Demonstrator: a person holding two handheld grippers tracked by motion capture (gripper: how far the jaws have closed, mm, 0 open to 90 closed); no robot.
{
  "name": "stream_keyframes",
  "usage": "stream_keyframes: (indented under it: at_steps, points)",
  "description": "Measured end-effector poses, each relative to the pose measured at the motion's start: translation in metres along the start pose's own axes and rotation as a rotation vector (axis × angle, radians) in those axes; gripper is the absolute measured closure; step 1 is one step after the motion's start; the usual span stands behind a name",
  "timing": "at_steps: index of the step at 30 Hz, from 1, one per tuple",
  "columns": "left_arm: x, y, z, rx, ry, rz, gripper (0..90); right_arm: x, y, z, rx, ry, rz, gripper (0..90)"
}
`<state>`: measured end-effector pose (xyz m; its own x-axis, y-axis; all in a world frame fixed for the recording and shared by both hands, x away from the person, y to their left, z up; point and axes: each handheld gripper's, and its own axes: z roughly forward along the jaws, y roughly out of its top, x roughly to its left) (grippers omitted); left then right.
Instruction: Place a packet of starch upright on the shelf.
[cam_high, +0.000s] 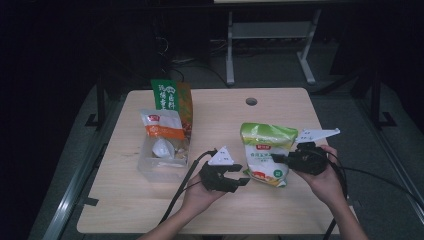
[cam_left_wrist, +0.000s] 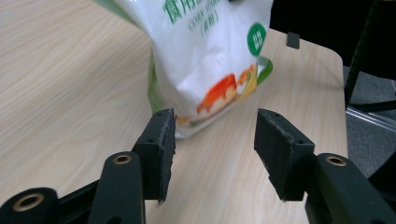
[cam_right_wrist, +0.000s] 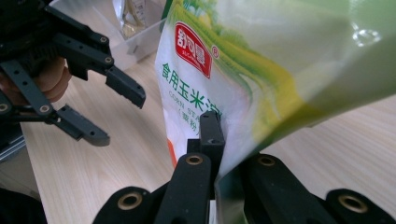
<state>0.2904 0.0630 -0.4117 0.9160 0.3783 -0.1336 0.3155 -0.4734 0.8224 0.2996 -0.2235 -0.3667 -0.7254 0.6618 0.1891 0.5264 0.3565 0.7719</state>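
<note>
Dim room, black beyond the table edge; a pale wood-grain table (cam_high: 150, 210) with a round cable hole near its far side, grey floor and a white metal frame behind

Right gripper (cam_high: 280, 158) clamped on the side edge of the green-and-white plastic pouch of corn starch (cam_high: 265, 152); in the right gripper view the black pads pinch the film flat between them, pouch face (cam_right_wrist: 196, 84) rising to their left. Judged: the side grip holds the pouch upright, its lower edge at or just above the wood

Left gripper (cam_high: 239, 180) just left of the pouch's bottom corner, jaws apart, nothing between them. Left gripper view: pouch bottom (cam_left_wrist: 210, 93) beyond the pad tips, bare wood in the gap. Judged: it has let go or is lining up to steady the base

Well left of the pouch, a clear plastic bin (cam_high: 150, 170) holds a white-and-orange packet (cam_high: 162, 125) and a tall green-and-orange bag (cam_high: 172, 97), both standing. Judged: the pouch may be meant for that bin, which would explain the upright carry

Table otherwise bare wood; black cables trail toward the person
</note>
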Motion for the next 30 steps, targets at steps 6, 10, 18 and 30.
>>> stream_keyframes:
  at_steps: [6,10,18,30]
  points:
    - [-0.003,-0.008,-0.014,0.005,0.016,0.013,44.5,0.005,0.013,0.001,-0.01,0.007,-0.017,89.0]
    - [-0.004,-0.014,-0.021,0.008,0.018,0.01,43.2,0.008,0.022,0.003,-0.012,0.016,-0.025,89.0]
    - [-0.007,-0.024,-0.033,0.003,0.018,0.019,40.7,0.013,0.042,0.008,-0.016,0.037,-0.046,89.0]
    - [-0.012,-0.035,-0.046,-0.012,0.026,0.036,38.5,0.023,0.066,0.02,-0.017,0.058,-0.068,89.1]
